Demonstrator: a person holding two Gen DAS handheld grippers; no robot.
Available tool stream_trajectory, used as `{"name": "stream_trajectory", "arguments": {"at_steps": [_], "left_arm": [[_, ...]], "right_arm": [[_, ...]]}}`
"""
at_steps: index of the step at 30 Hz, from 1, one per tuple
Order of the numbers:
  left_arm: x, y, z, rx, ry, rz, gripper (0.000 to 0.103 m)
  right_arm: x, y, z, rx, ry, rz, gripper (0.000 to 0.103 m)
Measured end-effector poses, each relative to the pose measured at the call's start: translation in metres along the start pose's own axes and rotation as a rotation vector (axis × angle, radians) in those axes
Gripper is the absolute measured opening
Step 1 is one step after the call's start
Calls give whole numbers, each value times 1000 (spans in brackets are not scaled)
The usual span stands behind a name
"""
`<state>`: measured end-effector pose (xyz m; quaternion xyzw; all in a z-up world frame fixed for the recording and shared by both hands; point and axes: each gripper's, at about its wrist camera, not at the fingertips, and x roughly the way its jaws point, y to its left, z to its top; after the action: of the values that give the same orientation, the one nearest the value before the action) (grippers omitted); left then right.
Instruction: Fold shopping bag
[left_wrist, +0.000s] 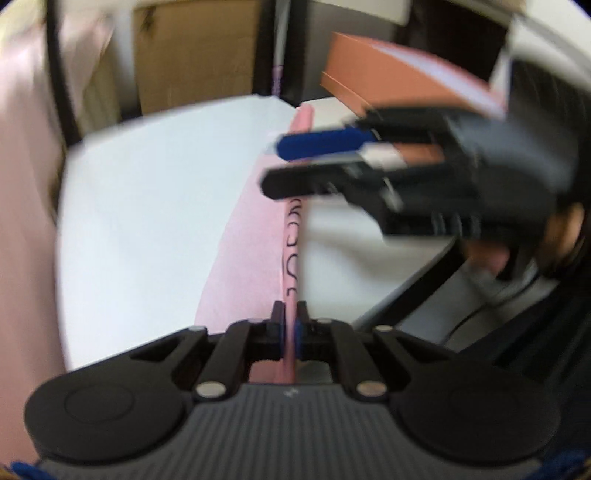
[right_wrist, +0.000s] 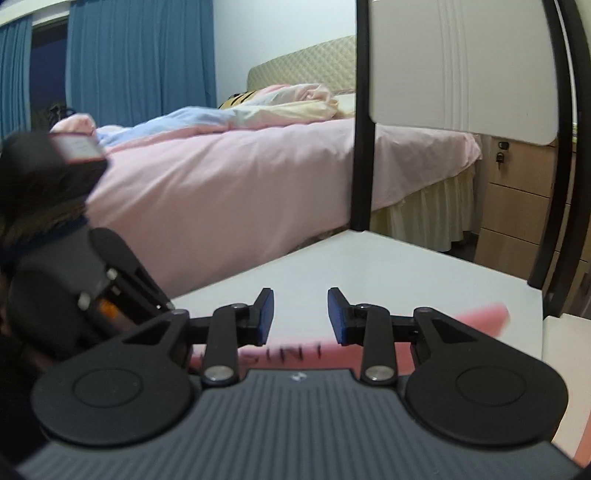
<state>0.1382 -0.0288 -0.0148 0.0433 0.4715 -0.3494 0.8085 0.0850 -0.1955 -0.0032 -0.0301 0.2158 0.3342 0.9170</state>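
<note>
Home bedroom was indicated: bed (right_wrist: 229, 177) with pink sheet and rumpled duvet (right_wrist: 207, 120), blue curtains (right_wrist: 140, 59), wooden drawers (right_wrist: 517, 206) were seen.

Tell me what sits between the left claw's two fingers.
The pink shopping bag: the left claw is clamped on its edge, seen in the left wrist view. The right claw stands open, empty.

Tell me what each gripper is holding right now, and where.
The left gripper is shut on the near edge of the pink shopping bag, which stands edge-up on the white table. The right gripper is open and holds nothing.
</note>
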Motion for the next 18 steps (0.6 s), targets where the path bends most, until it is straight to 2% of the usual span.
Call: {"name": "stream_trajectory", "arguments": {"at_steps": [2, 5, 9, 13, 15, 16, 17, 18], "left_arm": [[1, 19, -2, -122, 13, -93, 5], [7, 36, -6, -231, 36, -164, 5], [8, 44, -8, -282, 41, -199, 5], [10, 45, -9, -284, 47, -207, 8], [8, 41, -7, -257, 42, -184, 12], [6, 38, -6, -245, 36, -174, 18], [4, 36, -6, -233, 29, -165, 31], [2, 34, -5, -216, 22, -154, 39]], "right_arm": [[3, 2, -4, -10, 11, 11, 35], [7, 4, -7, -20, 11, 37, 35], [17, 9, -10, -73, 25, 38, 35], [29, 6, -12, -46, 50, 48, 35], [35, 6, -13, -40, 68, 52, 35], [38, 5, -13, -34, 74, 54, 35], [41, 4, -13, -28, 80, 56, 35], [44, 3, -14, -17, 88, 55, 35]]}}
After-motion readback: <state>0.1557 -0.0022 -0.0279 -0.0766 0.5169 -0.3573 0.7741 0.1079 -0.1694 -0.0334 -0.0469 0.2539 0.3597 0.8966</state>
